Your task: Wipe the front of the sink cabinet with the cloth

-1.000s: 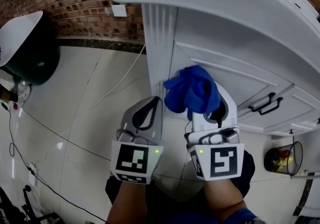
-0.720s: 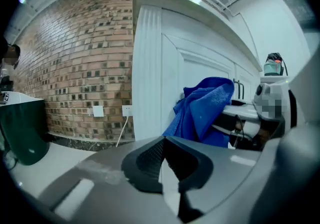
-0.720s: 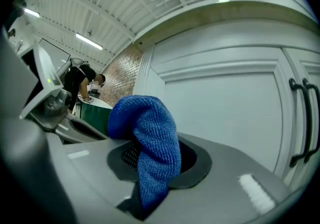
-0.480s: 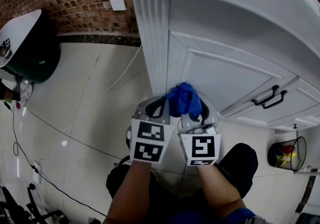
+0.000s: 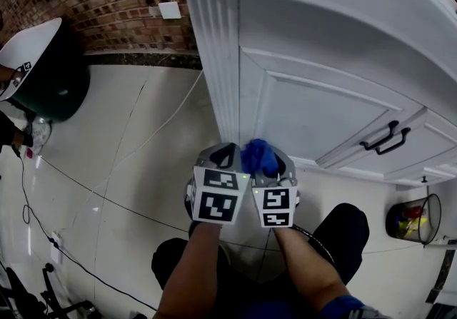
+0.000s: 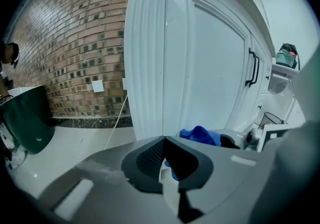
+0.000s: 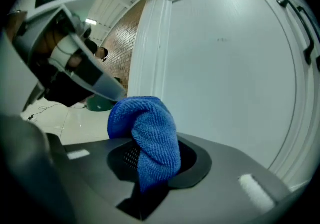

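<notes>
**Cloth held low at the cabinet front**

The blue cloth (image 7: 147,133), judged soft, light and limp (microfibre, it seems), is clamped by the fingers of the right gripper (image 7: 150,168) at lower centre of the head view, near the white cabinet door (image 5: 321,103). The fingers of the left gripper (image 6: 164,160) are pressed together. A bunched fold is best gripped.

Cloth (image 5: 258,156) before cabinet (image 5: 325,107) — perhaps touching.

Blue cloth (image 5: 258,155) slid down cabinet door (image 5: 321,110) (now near base).
</notes>
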`<state>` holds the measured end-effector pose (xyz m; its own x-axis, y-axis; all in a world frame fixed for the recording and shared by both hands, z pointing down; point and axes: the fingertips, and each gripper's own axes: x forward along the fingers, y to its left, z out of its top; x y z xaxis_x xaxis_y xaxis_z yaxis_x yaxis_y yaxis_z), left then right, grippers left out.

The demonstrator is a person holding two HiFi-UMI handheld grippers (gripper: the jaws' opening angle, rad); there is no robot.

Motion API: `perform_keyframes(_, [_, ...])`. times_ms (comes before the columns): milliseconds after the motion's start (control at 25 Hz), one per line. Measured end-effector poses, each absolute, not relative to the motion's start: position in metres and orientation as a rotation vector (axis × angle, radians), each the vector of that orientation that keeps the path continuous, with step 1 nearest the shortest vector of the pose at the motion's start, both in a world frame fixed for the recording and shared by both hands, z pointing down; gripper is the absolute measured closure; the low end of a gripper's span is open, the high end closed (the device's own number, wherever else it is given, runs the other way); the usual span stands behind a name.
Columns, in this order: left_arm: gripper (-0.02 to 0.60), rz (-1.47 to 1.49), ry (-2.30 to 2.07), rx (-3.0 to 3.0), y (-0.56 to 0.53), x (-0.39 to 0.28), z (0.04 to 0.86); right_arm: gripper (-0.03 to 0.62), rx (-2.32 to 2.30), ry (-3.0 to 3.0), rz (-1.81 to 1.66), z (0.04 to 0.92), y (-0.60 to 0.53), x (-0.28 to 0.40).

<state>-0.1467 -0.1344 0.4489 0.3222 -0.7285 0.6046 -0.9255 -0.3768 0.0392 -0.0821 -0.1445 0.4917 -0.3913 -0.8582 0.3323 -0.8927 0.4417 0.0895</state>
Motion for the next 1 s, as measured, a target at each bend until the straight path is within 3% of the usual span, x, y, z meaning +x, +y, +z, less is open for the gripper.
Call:
perform_keyframes(240, [0.578, 0.712, -1.418, 2.180, -0.130, -0.143, 0.460, 0.503, 1.440, -2.281, 0.239, 0.542, -0.141, -0.078])
perform_keyframes(440, [0.578, 0.654, -1.424, 2.210, -0.131, -0.139, 0.448, 0.503, 1.461, -2.324, 0.237, 0.521, -0.135, -0.074])
perform_keyframes(720, [0.578, 0.361, -1.542, 2.544, -0.128, -0.115, 0.356, 0.503, 1.597, -2.655, 0.063, 0.367, -0.110, -0.063])
perform_keyframes(1000, [0.578, 0.016, -1.617, 2.765, -0.104, -0.099, 0.277, 0.503, 1.824, -2.819, -0.439, 0.198, -0.088, -0.022])
